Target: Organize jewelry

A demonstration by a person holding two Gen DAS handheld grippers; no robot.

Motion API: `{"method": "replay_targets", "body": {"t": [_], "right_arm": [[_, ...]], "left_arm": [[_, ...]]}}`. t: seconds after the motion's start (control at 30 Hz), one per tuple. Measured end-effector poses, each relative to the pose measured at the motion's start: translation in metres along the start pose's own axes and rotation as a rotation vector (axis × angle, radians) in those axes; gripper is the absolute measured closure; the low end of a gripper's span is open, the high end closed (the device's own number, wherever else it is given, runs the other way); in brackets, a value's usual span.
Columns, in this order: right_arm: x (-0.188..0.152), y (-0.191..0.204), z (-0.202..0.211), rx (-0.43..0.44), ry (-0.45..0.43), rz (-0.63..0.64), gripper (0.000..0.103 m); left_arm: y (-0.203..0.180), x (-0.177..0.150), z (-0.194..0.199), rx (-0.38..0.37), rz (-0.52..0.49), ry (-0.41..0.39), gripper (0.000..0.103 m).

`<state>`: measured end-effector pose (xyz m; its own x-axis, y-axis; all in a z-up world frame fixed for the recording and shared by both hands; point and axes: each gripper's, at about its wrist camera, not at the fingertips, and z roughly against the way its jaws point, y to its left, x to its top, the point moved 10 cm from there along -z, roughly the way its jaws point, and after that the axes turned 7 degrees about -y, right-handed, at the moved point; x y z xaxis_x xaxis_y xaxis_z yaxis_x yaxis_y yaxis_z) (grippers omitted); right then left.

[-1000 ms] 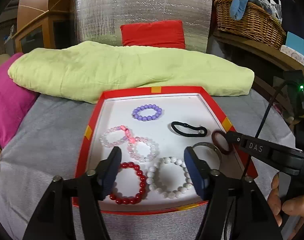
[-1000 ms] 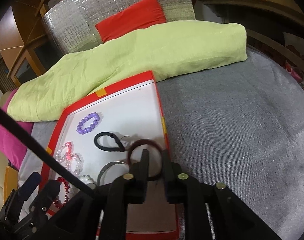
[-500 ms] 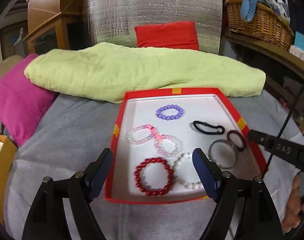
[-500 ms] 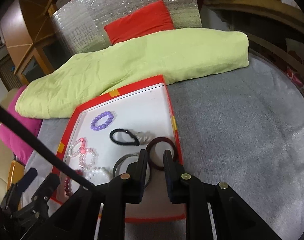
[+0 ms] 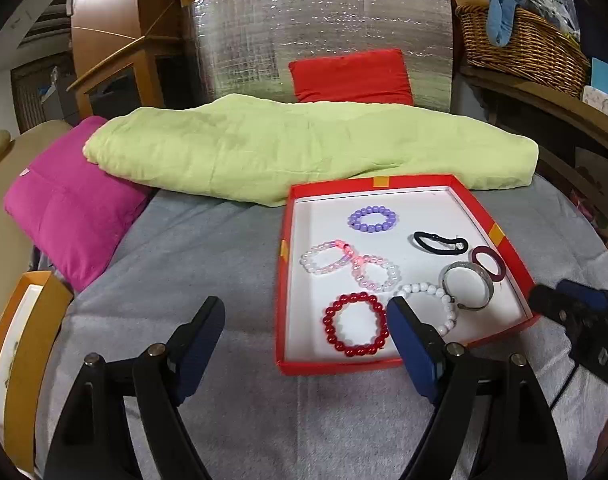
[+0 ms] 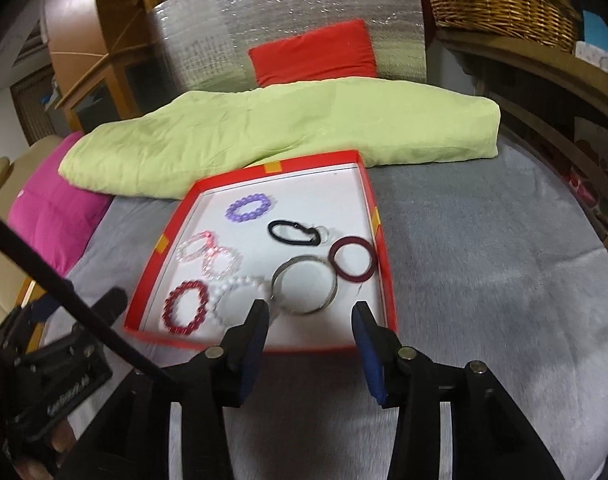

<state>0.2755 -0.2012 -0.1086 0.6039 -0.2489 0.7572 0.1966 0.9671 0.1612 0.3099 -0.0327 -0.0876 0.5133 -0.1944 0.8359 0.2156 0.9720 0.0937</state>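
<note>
A red tray (image 5: 513, 256) (image 6: 387, 288) with a white floor lies on the grey cloth. In it lie a purple bead bracelet (image 5: 372, 219) (image 6: 248, 208), a black hair tie (image 5: 439, 243) (image 6: 294, 233), a maroon ring bangle (image 5: 488, 263) (image 6: 351, 260), a silver bangle (image 5: 465, 286) (image 6: 305, 290), a white bead bracelet (image 5: 443, 300) (image 6: 240, 288), a red bead bracelet (image 5: 355, 329) (image 6: 184, 308) and two linked pink bracelets (image 5: 349, 265) (image 6: 208, 254). My left gripper (image 5: 305, 344) is open and empty, in front of the tray's near left corner. My right gripper (image 6: 309, 340) is open and empty over the tray's near edge.
A folded lime-green blanket (image 5: 304, 148) lies behind the tray, with a red cushion (image 5: 349, 76) and a foil panel (image 5: 323, 24) beyond. A magenta cushion (image 5: 64, 204) lies at the left. A wicker basket (image 5: 519, 46) stands on a shelf at the back right.
My right gripper has opened, left the maroon ring bangle in the tray and drawn back. My left gripper has pulled back and to the left of the tray.
</note>
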Motion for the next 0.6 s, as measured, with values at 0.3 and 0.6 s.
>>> {"method": "replay_targets", "body": {"t": [0.3,0.6], "right_arm": [[-0.02,0.004,0.041,-0.044,-0.038,0.06,0.051],[-0.026,-0.012,0.086,-0.121,-0.141,0.088,0.04]], "left_arm": [[0.013,-0.004,0.022,0.049,0.034,-0.008,0.019],[0.012,-0.013,0.067,0.069,0.008,-0.041,0.019]]}}
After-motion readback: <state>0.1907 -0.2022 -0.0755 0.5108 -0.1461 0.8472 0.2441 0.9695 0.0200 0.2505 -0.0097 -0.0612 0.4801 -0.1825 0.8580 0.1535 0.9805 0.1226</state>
